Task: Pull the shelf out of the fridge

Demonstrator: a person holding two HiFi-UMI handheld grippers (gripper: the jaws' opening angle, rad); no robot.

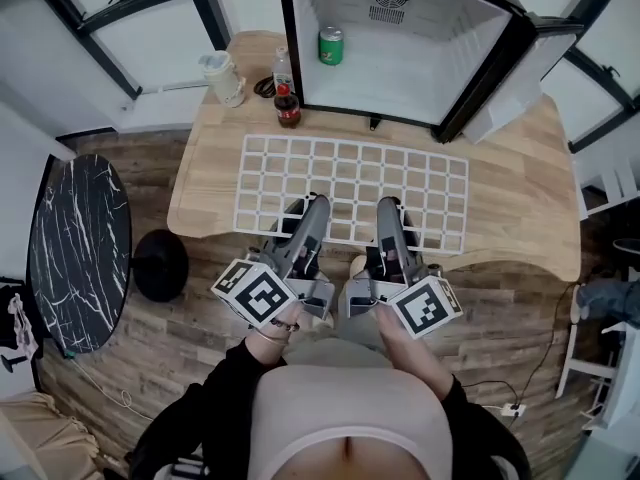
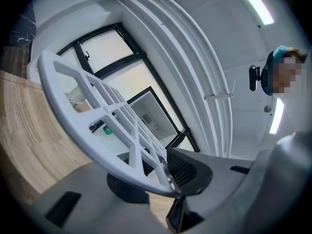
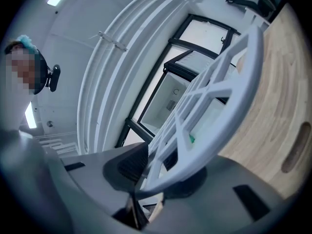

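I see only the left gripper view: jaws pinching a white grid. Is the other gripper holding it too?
Observer: Yes, the right gripper grips the shelf at its near edge too, beside the left gripper.
Operator: Is it out of the fridge?
Observer: Yes, it is over the table, clear of the open fridge.
Operator: What's the green speck?
Observer: A can standing inside the fridge.

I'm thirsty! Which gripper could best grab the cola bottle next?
Probably the left gripper: the cola bottle stands beyond the shelf's far left corner, on its side. The right gripper would have to cross over. Both are shut on the shelf, though.
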